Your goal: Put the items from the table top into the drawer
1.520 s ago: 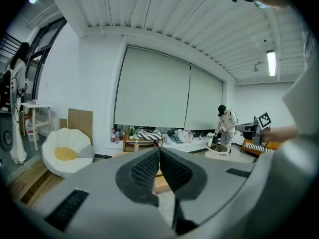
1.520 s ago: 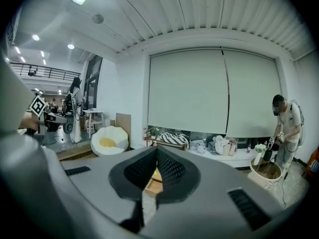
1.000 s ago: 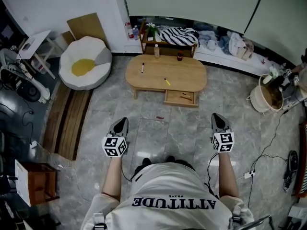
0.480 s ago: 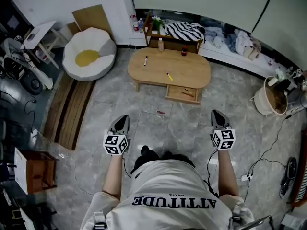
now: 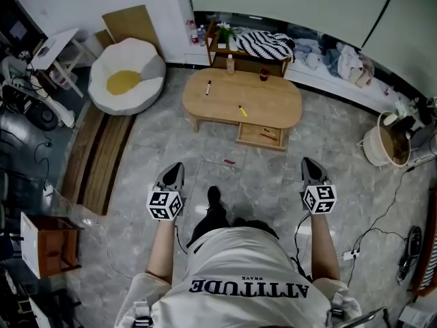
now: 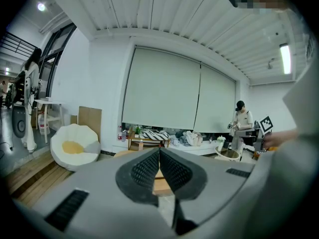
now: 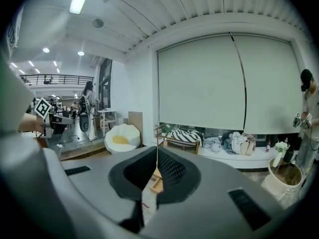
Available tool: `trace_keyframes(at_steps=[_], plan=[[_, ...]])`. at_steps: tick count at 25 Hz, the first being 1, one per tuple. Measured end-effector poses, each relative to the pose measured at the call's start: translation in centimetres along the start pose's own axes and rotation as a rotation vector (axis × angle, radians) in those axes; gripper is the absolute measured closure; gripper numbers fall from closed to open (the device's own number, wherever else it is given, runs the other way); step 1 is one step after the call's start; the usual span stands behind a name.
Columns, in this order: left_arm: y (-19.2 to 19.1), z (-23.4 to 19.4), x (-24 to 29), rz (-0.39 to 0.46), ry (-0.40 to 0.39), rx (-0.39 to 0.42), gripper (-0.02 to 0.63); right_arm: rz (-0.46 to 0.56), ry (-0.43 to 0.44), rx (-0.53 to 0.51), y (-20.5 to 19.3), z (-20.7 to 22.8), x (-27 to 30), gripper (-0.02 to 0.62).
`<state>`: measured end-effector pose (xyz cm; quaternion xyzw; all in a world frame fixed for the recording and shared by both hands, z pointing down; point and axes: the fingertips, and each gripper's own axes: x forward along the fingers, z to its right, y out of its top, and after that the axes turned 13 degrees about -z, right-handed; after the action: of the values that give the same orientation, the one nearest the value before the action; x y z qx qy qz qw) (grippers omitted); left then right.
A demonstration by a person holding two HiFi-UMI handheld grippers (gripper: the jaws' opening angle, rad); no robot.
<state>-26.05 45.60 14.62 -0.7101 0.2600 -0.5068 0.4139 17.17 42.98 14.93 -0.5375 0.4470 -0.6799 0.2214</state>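
Note:
A low oval wooden table (image 5: 273, 104) stands ahead of me across the floor. On its top lie a dark marker (image 5: 208, 87) and a yellow marker (image 5: 242, 111), and a small bottle (image 5: 231, 64) and a dark little jar (image 5: 263, 74) stand at its far edge. Its drawer (image 5: 261, 136) is pulled open at the front, with a reddish item (image 5: 268, 134) inside. My left gripper (image 5: 175, 171) and right gripper (image 5: 309, 167) are held level in front of my body, well short of the table. Both are shut and hold nothing; the left gripper (image 6: 159, 151) and right gripper (image 7: 157, 151) tips meet.
A small red object (image 5: 229, 161) lies on the floor before the drawer. An egg-shaped beanbag (image 5: 126, 80) sits left of the table, and a shelf with a striped cloth (image 5: 256, 45) behind it. A basket (image 5: 384, 139) and cables are at the right; a person (image 6: 242, 123) stands there.
I have walked a little toward the table; one shoe now shows stepped forward between the grippers. Both grippers stay shut and empty.

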Motion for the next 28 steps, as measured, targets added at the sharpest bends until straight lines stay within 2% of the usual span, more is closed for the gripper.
trace_keyframes(at_steps=[19,28], plan=[[8.3,-10.5,11.3,-0.018,-0.109,0.051,0.584,-0.040,-0.097,0.019,6.9,-2.1,10.3,0.575],[10.8,-16.1,16.3,-0.040,-0.178,0.067,0.584,-0.074,-0.157,0.028,9.4,-4.1,14.9,0.575]])
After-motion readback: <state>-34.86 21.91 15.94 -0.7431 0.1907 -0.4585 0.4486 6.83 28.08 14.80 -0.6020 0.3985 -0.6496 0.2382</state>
